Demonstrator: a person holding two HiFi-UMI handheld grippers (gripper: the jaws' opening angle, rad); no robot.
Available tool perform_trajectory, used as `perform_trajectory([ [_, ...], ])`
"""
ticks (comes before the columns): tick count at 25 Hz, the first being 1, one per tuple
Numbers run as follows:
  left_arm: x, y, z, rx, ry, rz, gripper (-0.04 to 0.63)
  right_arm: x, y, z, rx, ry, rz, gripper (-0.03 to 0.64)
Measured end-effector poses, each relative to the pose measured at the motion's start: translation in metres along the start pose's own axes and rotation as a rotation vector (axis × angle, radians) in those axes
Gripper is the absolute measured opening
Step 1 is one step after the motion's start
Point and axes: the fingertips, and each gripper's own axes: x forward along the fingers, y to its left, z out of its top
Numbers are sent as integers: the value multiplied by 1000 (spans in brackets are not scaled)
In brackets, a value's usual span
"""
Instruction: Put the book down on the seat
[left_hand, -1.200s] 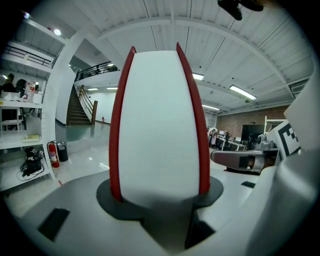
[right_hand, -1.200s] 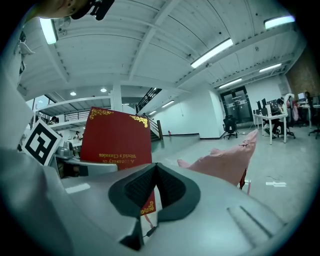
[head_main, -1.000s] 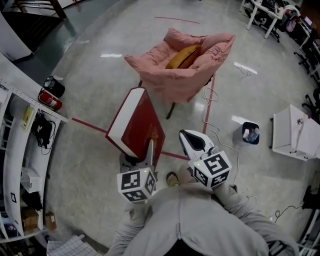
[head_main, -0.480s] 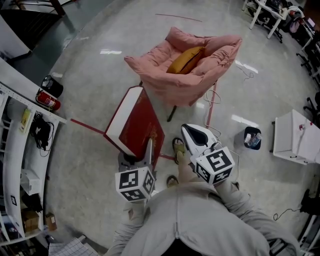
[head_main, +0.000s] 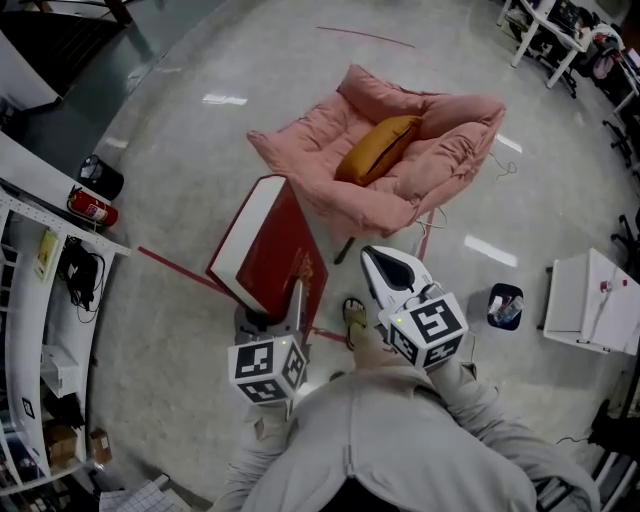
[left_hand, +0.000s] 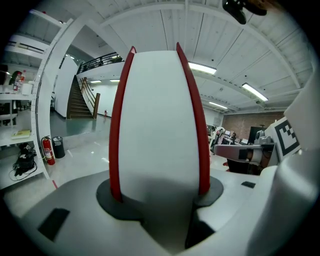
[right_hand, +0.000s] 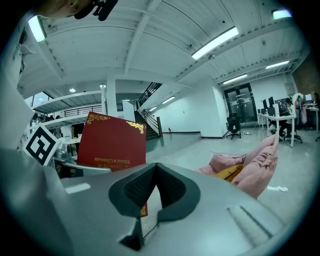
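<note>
Grey cloth of the person's top (head_main: 400, 440) filled the nearest part of the head view, with both grippers held out just ahead of it. The left gripper (head_main: 283, 318) was clamped on the book (head_main: 270, 245). Its jaws stood fairly wide because the whole thickness lay between them, white pages and both red covers, and its own view showed a pad pressed to each cover near the bottom edge. Gripped low like that, the book stood up and leaned away from the person, carried in the air over the floor (head_main: 180, 150) and not yet above the seat (head_main: 405, 172).

The right gripper (head_main: 378, 265) hung just beside the book without touching it, its jaws drawn together on nothing. It was probably kept close to steady so heavy a volume if it tipped. Between the two grippers a sandalled foot (head_main: 353, 318) showed on the floor.

Next came the pink chair (head_main: 310, 160), its near edge close to the book's far corner. An orange cushion (head_main: 378, 148) lay across the seat, so the book would likely have to land on it or next to it.

Farther off lay a red tape line (head_main: 175, 265), a fire extinguisher (head_main: 88, 207) by the shelves at the left, and a bin (head_main: 503, 305) and a white table (head_main: 590, 300) at the right.
</note>
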Motion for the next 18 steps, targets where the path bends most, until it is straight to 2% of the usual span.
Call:
perform_trajectory([
  [11, 108, 17, 60, -59, -15, 62, 244, 84, -91, 51, -13, -2, 30, 0],
  [18, 160, 24, 80, -42, -5, 76, 244, 123, -129, 68, 2, -10, 32, 0],
])
